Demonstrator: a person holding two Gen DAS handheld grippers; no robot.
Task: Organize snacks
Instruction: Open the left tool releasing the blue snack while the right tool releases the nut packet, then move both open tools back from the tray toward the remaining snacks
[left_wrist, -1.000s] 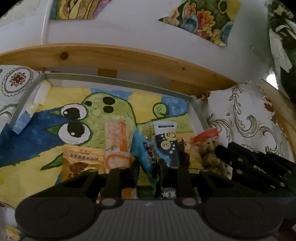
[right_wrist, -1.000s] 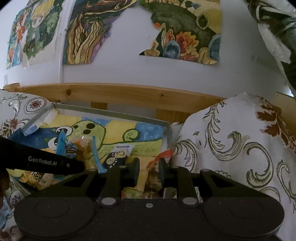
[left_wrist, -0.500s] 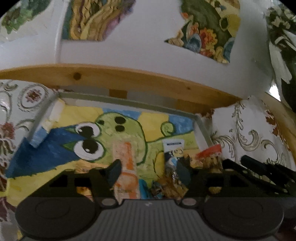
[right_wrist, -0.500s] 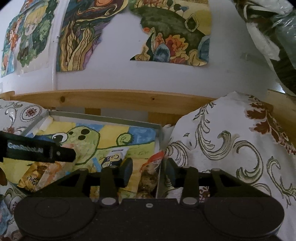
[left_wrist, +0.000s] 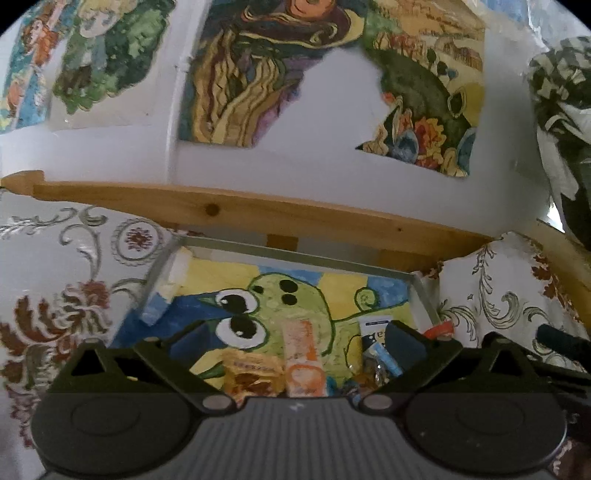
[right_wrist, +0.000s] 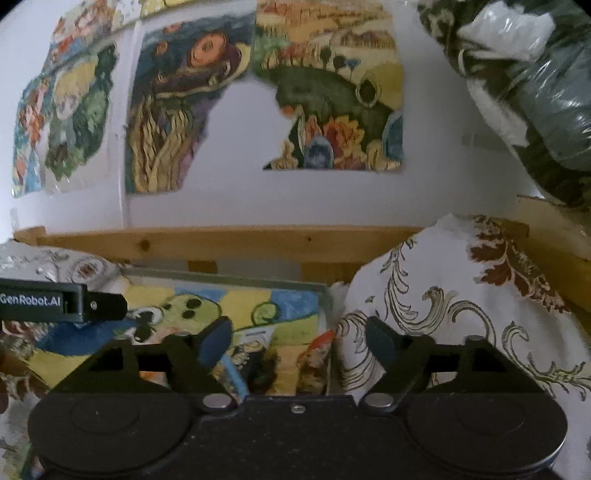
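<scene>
Both our left tongs (left_wrist: 284, 341) and right tongs (right_wrist: 299, 341) have opened wide and lifted back, empty; the snacks (left_wrist: 299, 354) probably lie released in the tray (left_wrist: 295, 254) at 6 o'clock.

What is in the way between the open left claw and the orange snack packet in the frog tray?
Nothing I can see. The left claw is wide open and empty, and the orange snack packet lies flat in the tray straight ahead of it. Other packets sit beside it, not in front.
</scene>
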